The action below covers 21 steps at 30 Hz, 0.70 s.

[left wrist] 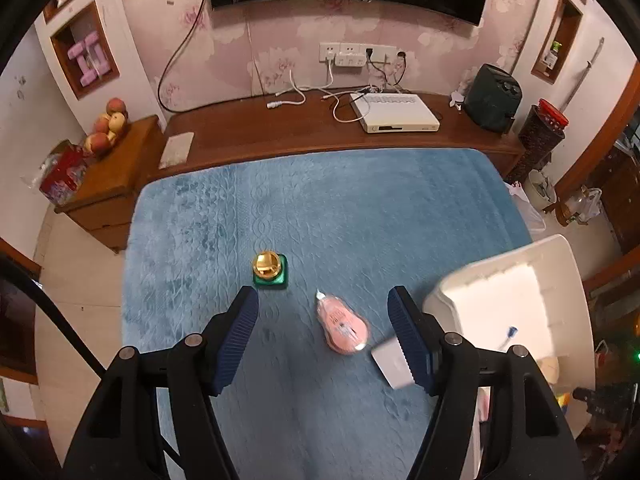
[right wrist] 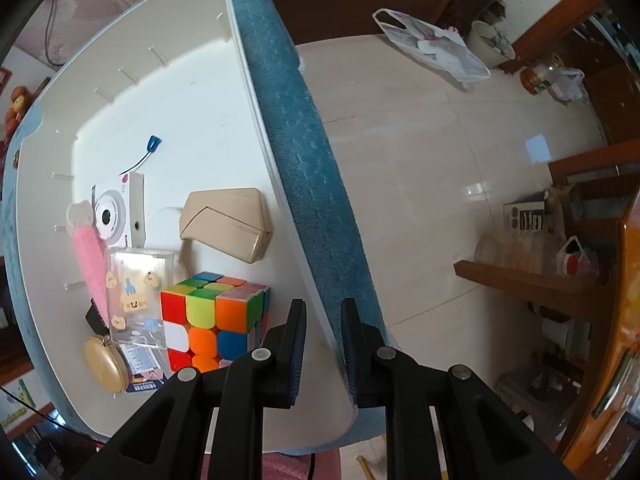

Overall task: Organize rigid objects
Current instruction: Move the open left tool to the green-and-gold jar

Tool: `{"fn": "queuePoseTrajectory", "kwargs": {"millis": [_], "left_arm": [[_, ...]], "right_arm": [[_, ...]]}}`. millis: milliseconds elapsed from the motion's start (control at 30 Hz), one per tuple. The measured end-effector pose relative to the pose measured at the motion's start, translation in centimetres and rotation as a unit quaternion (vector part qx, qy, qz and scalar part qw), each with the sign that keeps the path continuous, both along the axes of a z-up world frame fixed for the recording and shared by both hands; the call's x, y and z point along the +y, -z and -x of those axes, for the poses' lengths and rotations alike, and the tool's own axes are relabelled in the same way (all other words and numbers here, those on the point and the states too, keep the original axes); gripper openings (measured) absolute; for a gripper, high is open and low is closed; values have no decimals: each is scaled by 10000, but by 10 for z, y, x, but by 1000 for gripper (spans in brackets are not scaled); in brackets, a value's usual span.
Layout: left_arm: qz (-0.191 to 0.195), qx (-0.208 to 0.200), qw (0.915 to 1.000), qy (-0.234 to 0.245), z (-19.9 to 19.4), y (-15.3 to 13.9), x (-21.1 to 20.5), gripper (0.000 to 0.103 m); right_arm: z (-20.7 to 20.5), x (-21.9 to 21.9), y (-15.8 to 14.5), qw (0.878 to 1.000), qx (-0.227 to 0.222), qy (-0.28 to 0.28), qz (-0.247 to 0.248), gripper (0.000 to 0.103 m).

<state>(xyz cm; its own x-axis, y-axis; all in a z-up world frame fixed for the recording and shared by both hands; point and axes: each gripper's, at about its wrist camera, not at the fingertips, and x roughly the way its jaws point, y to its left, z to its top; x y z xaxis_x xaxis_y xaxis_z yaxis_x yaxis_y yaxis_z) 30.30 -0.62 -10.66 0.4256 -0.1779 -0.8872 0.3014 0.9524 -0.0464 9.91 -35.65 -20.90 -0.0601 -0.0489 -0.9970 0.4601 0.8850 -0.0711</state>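
In the left wrist view my left gripper [left wrist: 323,312] is open and empty above a blue blanket [left wrist: 320,208]. A pink computer mouse [left wrist: 344,326] lies between its fingers. A green box with a gold round top [left wrist: 270,270] stands just beyond the left finger. A grey flat card [left wrist: 391,362] lies by the right finger. A white bin [left wrist: 560,264] sits at the right. In the right wrist view my right gripper [right wrist: 323,312] is shut on the white bin's side wall [right wrist: 256,128]. Inside lie a Rubik's cube [right wrist: 214,318], a white toy camera [right wrist: 120,212] and a beige case [right wrist: 228,226].
A wooden TV bench [left wrist: 312,128] with a white set-top box [left wrist: 394,112] and cables runs behind the blanket. A side cabinet with peaches [left wrist: 108,128] stands at the left. Tiled floor [right wrist: 440,160] with bags and shelves lies right of the bin.
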Motion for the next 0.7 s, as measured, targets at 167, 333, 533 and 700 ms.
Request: {"fn": "queuePoseTrajectory", "kwargs": {"millis": [167,333,533,700], "left_arm": [[193,342,9992,-100,-32,29,11,71],[318,687,9966,-337,-56,61,21,72],[418,964,9920,-699,-73,90,29,76],[442,1081,9890,-909,-83,112,35,76]], "right_arm": [[-2,0,1,9997,110,168,138,18],[-6,2,3,9989,264,270,284,18],[-10,3,5,9978,405,358,375,18],[-13,4,6,9972,489,379,428,18]]}}
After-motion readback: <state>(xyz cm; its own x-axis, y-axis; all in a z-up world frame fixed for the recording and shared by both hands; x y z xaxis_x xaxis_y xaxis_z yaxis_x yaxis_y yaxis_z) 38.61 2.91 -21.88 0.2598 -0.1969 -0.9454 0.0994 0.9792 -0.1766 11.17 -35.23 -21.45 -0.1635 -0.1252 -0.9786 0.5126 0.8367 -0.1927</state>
